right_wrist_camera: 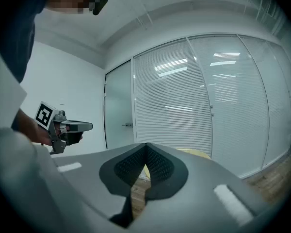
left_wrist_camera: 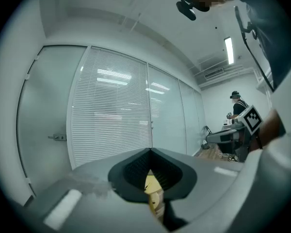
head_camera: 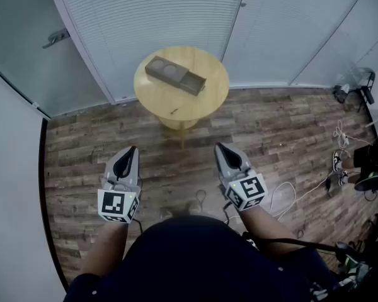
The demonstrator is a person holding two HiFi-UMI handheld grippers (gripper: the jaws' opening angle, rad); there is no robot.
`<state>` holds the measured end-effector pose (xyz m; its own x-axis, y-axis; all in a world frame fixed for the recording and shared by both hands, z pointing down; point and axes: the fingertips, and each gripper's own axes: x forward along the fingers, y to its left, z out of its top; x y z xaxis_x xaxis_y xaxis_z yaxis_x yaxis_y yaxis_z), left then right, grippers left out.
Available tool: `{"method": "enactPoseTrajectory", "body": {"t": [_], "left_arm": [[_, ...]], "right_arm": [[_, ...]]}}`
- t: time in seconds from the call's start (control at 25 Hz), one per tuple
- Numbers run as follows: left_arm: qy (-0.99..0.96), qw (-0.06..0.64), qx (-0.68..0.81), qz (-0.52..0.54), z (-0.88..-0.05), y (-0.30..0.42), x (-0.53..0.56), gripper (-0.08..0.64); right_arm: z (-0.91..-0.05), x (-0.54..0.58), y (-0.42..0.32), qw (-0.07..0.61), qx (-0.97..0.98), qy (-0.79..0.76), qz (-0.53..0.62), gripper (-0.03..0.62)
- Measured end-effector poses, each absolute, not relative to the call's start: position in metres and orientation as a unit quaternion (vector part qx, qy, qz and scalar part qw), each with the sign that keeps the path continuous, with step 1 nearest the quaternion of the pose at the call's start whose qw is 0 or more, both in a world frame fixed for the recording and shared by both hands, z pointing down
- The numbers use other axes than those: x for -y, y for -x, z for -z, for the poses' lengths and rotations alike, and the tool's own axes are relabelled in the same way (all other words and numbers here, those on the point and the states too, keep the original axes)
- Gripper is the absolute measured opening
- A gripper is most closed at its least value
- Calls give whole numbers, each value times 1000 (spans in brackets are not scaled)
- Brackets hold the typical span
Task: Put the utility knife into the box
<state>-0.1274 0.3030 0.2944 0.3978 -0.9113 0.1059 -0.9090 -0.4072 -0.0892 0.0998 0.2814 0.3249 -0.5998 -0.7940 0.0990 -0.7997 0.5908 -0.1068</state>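
A grey box (head_camera: 175,75) with its tray slid out lies on the far half of a round wooden table (head_camera: 208,99). A small dark utility knife (head_camera: 174,111) lies near the table's front edge, apart from the box. My left gripper (head_camera: 133,150) and right gripper (head_camera: 218,146) hang side by side over the floor, well short of the table. Both are shut with nothing held. In the left gripper view the left gripper (left_wrist_camera: 149,150) has its jaws meeting at a point, and the table shows as a yellow sliver behind them. The right gripper (right_wrist_camera: 146,144) looks the same in its own view.
A glass wall with white blinds (head_camera: 157,17) and a door with a handle (head_camera: 55,38) stand behind the table. Cables (head_camera: 290,197), shoes and dark equipment (head_camera: 372,162) lie on the wood floor at the right. Another person (left_wrist_camera: 238,103) stands far off.
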Motion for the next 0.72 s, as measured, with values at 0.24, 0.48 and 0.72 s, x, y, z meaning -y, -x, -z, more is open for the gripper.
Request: {"method": "enactPoseTrajectory", "body": {"t": [0.24,0.48,0.72], "left_arm": [[834,10,-547,72,-299,127,-308,3],[830,18,-552,77,-292,122,-309,3],[821,27,-563,85,-287,107,-301,3]], "right_arm": [[-329,-285,-101,22,892,-446,-69,8],[-331,-286,-107,20,894,-442,-72,8],[-336,-277,-124,27,898,-433,-74,8]]}}
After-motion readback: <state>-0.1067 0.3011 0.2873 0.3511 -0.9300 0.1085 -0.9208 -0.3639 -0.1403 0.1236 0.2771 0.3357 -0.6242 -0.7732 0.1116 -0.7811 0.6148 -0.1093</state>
